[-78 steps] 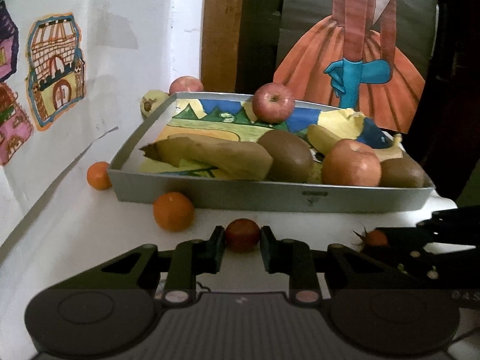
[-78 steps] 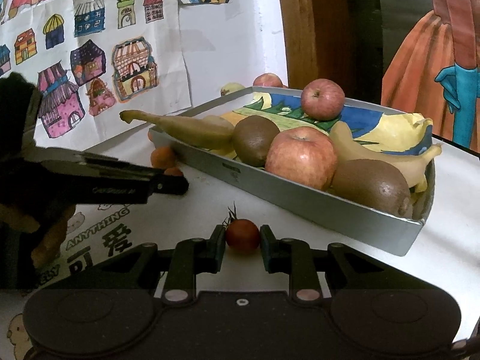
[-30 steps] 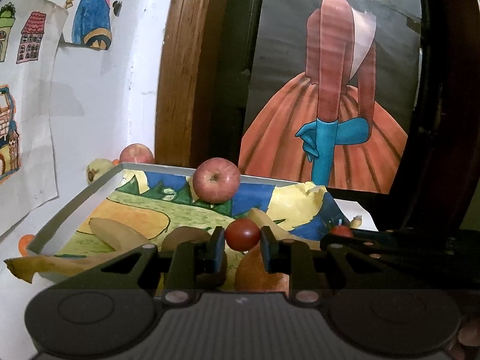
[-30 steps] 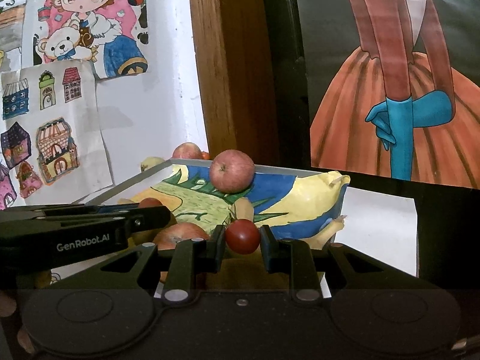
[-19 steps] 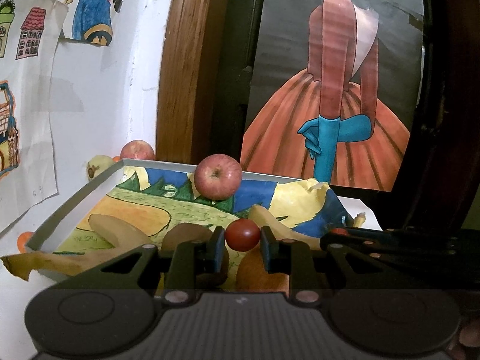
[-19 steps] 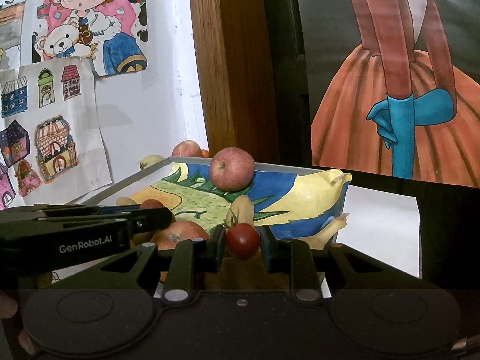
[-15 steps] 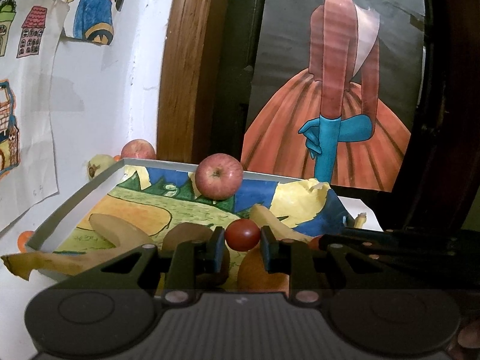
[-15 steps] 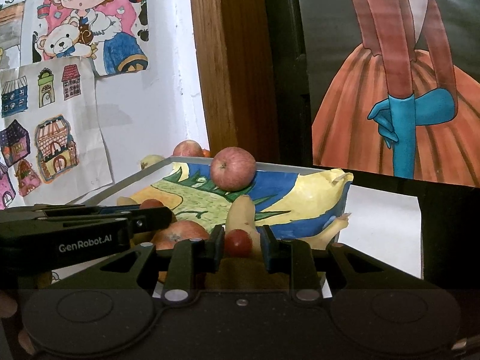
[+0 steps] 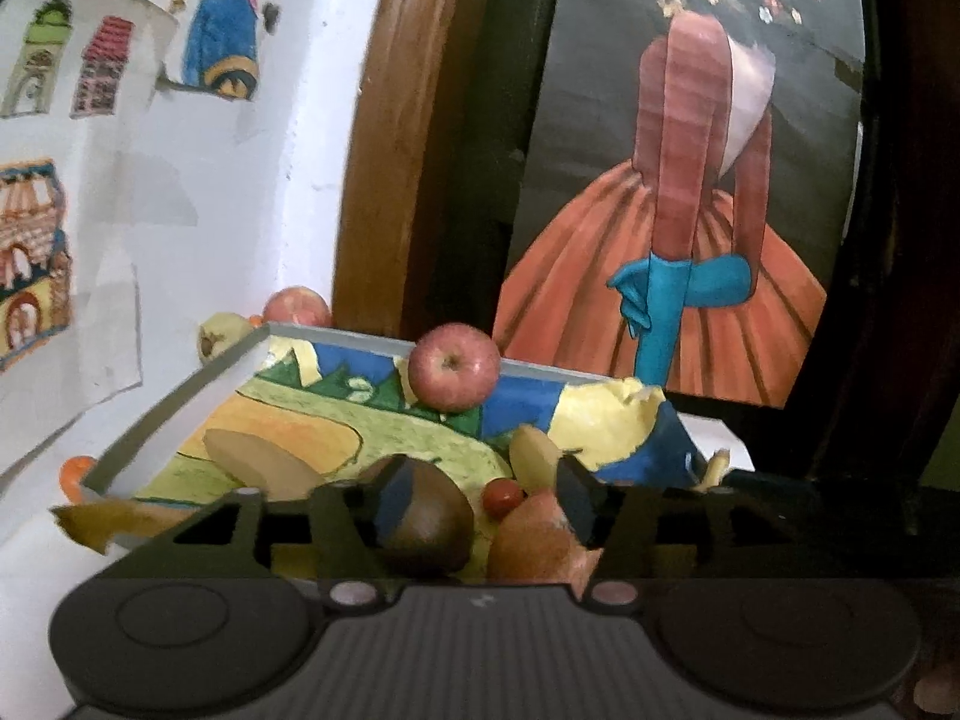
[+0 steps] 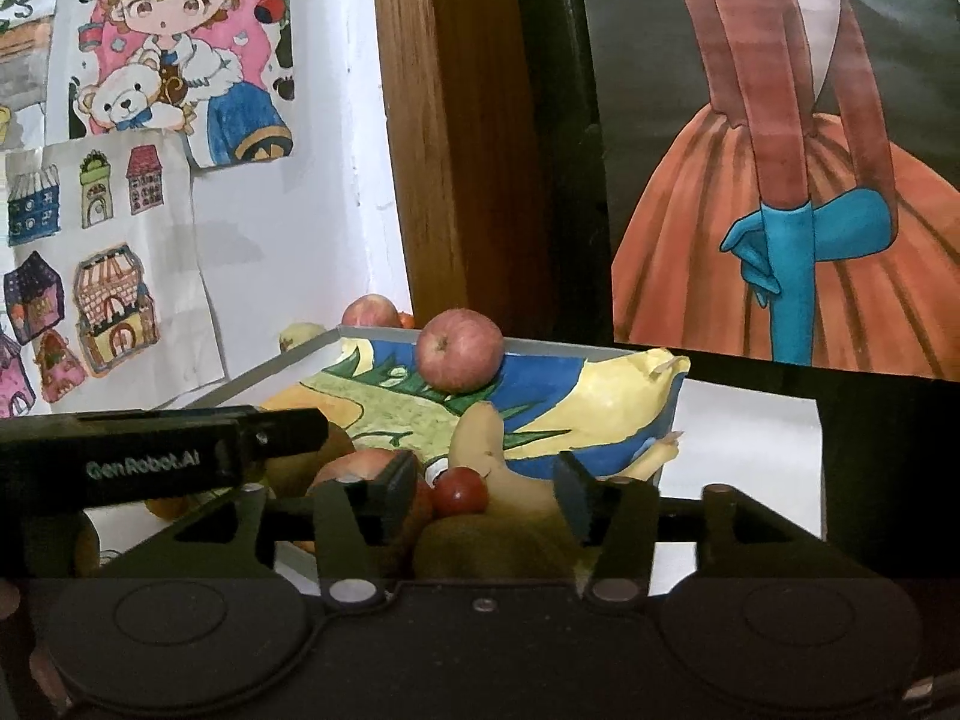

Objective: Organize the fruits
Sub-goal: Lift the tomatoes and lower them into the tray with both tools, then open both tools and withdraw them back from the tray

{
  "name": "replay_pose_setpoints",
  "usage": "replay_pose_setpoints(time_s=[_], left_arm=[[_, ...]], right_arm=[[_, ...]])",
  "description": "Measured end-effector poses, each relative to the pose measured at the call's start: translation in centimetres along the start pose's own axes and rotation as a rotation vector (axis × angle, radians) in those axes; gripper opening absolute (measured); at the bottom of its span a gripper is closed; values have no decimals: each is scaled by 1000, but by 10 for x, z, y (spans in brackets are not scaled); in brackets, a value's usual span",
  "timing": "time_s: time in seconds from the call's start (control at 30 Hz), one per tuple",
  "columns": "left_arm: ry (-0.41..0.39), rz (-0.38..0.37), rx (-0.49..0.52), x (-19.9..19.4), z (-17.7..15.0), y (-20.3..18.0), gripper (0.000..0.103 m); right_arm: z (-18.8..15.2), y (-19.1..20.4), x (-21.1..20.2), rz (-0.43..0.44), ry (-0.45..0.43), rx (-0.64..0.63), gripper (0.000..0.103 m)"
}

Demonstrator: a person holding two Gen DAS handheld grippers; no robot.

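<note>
Left wrist view: the left gripper (image 9: 483, 495) has its fingers spread wide with nothing between them. Just past them, inside the grey tray (image 9: 180, 393), a small red tomato (image 9: 503, 496) lies between a kiwi (image 9: 429, 519) and an apple (image 9: 537, 537). Farther back a red apple (image 9: 455, 367) sits against the tray's far wall.

From the right wrist, the right gripper (image 10: 485, 495) is likewise wide open and empty, a tomato (image 10: 460, 491) lying loose beyond it beside a banana (image 10: 480, 441). Behind the tray, another apple (image 10: 370, 312) rests by the white wall.
</note>
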State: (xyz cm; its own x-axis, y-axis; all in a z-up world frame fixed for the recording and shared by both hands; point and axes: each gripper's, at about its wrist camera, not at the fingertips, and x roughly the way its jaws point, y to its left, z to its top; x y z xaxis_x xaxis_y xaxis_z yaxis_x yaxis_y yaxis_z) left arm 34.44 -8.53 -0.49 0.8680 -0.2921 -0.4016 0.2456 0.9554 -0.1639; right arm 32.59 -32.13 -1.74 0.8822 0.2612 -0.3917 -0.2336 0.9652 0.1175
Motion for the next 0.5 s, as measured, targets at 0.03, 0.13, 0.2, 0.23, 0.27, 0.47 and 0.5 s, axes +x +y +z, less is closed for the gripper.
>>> replay_pose_setpoints(time_s=[0.03,0.13,0.2,0.23,0.27,0.47,0.5], left_arm=[[-9,2,-6,-5,2,1,69],[-45,15,-23,-22,6,4,83],[-69,24,-33,-35,8,6,91],[-83,30,-36,-43,10,8,95],[-95,36,-37,-50,11,10,97],[-144,85,-44,-98,16,22,103],[-146,92,-43,-107,16,23,103]], right_arm=[[1,1,-4,-1,-7,1,63],[4,3,-18,-5,-34,1,77],[6,6,-29,-6,-53,-1,87],[7,8,-35,-5,-62,-4,88],[8,10,-40,-6,-69,-5,93],[13,30,-83,2,-123,-16,102],[13,35,-91,8,-129,-17,102]])
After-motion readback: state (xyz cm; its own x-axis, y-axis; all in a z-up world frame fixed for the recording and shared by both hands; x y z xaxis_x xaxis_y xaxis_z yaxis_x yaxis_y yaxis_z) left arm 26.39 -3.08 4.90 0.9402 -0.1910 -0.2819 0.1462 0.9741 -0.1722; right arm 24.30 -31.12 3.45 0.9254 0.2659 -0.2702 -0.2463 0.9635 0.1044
